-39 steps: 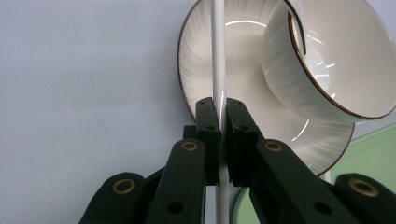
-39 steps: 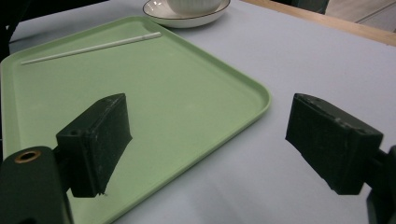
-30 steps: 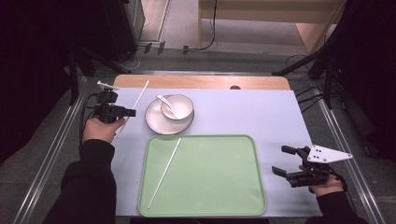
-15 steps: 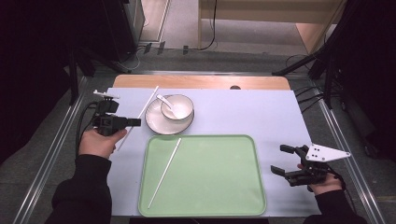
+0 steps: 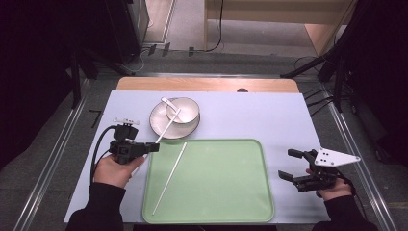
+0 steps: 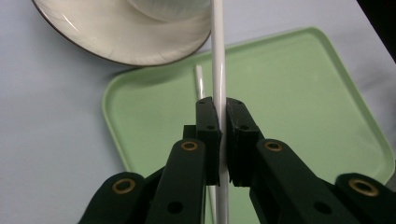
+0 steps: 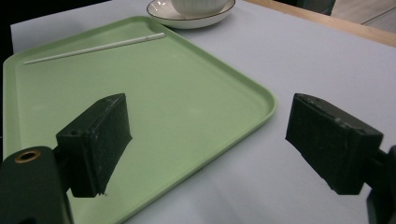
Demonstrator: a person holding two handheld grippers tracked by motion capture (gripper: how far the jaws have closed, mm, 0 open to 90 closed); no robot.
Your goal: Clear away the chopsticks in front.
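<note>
My left gripper is shut on a white chopstick at the left rim of the green tray. The stick slants up over the plate. In the left gripper view the chopstick runs straight up between the closed jaws of that gripper. A second white chopstick lies on the tray's left part, also seen as a short piece. My right gripper is open beside the tray's right edge, holding nothing; its view shows the wide gap of the gripper over the tray corner.
A white bowl with a spoon stands on the plate beyond the tray. The lavender mat covers the table, with a wooden strip at the far edge. Metal rails run along both sides.
My left gripper has come nearer and to the right with the chopstick, from the mat's far left to the tray's left rim. The right gripper has hardly moved.
</note>
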